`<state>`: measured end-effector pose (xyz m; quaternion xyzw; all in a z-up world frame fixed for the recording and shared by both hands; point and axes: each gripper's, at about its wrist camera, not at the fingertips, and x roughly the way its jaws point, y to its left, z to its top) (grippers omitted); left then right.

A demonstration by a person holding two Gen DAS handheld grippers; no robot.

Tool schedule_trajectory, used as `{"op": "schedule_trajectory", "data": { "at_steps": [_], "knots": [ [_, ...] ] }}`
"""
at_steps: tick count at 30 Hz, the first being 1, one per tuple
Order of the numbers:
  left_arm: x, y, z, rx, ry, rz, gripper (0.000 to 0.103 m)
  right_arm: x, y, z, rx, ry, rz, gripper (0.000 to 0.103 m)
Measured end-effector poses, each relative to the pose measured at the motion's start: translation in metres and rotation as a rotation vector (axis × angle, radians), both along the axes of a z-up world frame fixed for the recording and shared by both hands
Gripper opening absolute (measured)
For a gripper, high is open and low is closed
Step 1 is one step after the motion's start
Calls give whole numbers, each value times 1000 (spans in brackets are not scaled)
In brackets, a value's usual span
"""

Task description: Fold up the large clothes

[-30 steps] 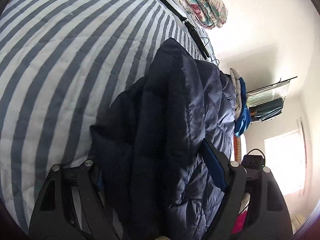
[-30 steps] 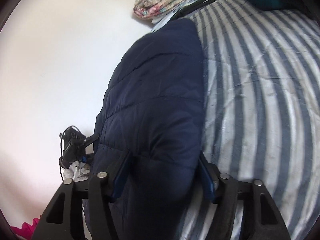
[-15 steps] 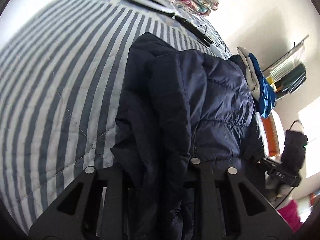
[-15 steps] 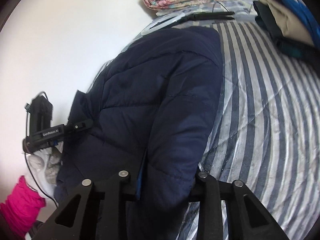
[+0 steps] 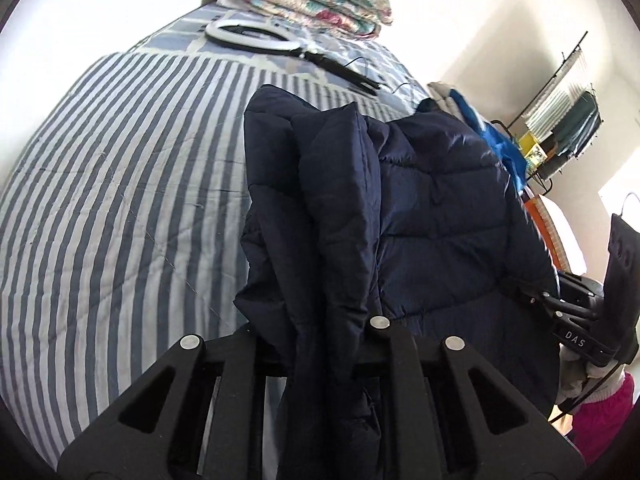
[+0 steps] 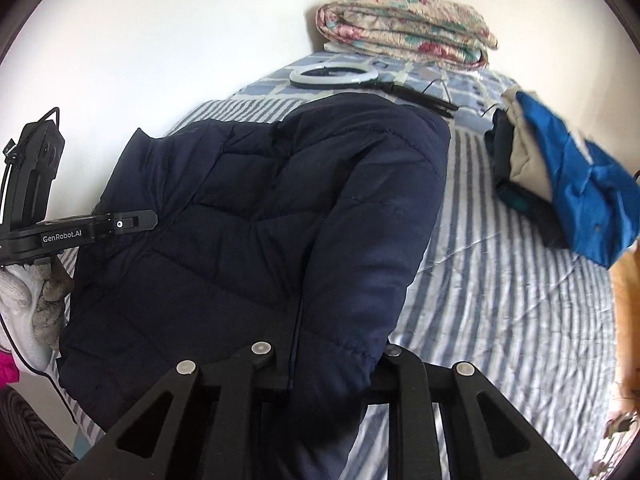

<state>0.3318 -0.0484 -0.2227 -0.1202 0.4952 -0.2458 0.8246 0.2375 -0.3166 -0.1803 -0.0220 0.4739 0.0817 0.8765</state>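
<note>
A dark navy quilted puffer jacket (image 5: pixel 440 216) lies on a blue-and-white striped bedspread (image 5: pixel 120 184); it also shows in the right wrist view (image 6: pixel 256 216). My left gripper (image 5: pixel 320 344) is shut on a bunched fold of the jacket at its near edge. My right gripper (image 6: pixel 332 356) is shut on the jacket's sleeve end (image 6: pixel 360 280). The other gripper's body shows at the right edge of the left wrist view (image 5: pixel 580 320) and at the left edge of the right wrist view (image 6: pixel 60 232).
A folded floral quilt (image 6: pixel 404 28) sits at the bed's head by the wall. A ring light (image 6: pixel 334 74) with its black handle lies in front of it. A pile of folded clothes with a blue item (image 6: pixel 576 184) sits at the right. A rack (image 5: pixel 560 120) stands beyond the bed.
Both grippers closed from open onto the jacket's near edge. They lifted and tilted back, so the head of the bed and the folded quilt came into view.
</note>
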Motion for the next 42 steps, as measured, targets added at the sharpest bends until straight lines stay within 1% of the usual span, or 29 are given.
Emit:
{"op": "schedule_trajectory", "data": {
  "at_steps": [4, 8, 12, 20, 25, 31, 35, 42],
  "knots": [
    [-18, -8, 24, -15, -26, -4, 12, -26, -6, 26, -38, -42, 10, 19],
    [-38, -21, 52, -25, -70, -17, 12, -52, -13, 53, -85, -94, 20, 18],
    [-54, -39, 77, -40, -112, -37, 11, -70, -25, 77, -110, -139, 13, 18],
    [-65, -89, 107, -76, -163, -98, 11, -105, -62, 114, -154, -198, -34, 18],
    [-62, -128, 120, -103, -192, -144, 11, -121, -94, 129, -167, -229, -80, 18],
    [-46, -177, 129, -110, -215, -194, 11, -118, -129, 135, -201, -246, -120, 18],
    [-32, -204, 137, -117, -233, -198, 11, -111, -151, 141, -219, -274, -141, 18],
    [-13, -236, 152, -113, -244, -187, 10, -103, -177, 155, -220, -330, -177, 17]
  ]
}}
